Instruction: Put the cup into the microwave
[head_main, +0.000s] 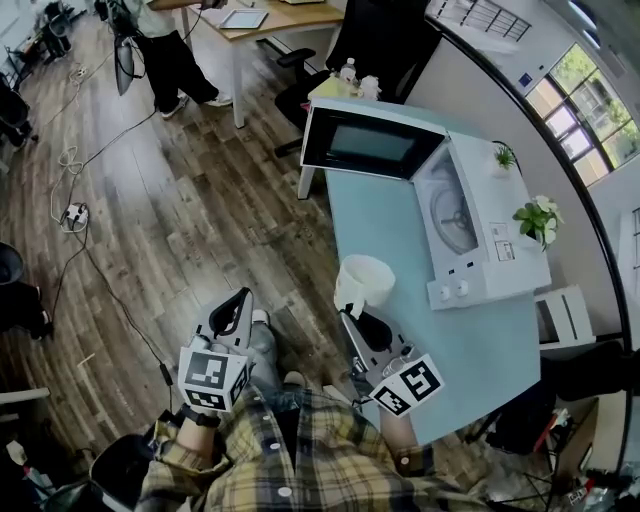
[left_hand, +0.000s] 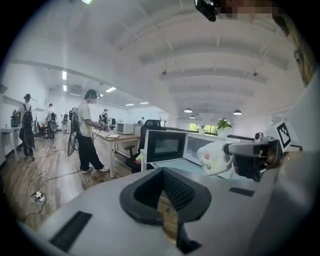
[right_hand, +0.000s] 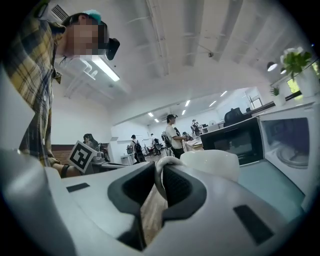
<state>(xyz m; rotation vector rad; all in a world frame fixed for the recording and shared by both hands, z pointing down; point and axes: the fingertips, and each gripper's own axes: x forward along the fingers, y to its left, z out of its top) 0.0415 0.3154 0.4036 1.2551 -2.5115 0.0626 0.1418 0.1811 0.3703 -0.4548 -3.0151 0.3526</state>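
Note:
My right gripper (head_main: 352, 315) is shut on the handle of a white cup (head_main: 365, 283) and holds it upright above the near left edge of the light blue table (head_main: 400, 230). In the right gripper view the handle sits between the pads, and the cup (right_hand: 210, 164) rises just beyond my right gripper (right_hand: 159, 172). The white microwave (head_main: 480, 240) stands at the table's far right, with its dark door (head_main: 370, 145) swung open. My left gripper (head_main: 243, 297) hangs over the wooden floor to the left of the table, shut with nothing in it. From the left gripper (left_hand: 162, 175) the cup (left_hand: 212, 156) shows to the right.
Two small potted plants (head_main: 538, 218) stand on top of the microwave. A black office chair (head_main: 340, 50) and a wooden desk (head_main: 270, 20) are beyond the table. A person (head_main: 165, 50) stands by the desk. Cables and a power strip (head_main: 75, 213) lie on the floor at left.

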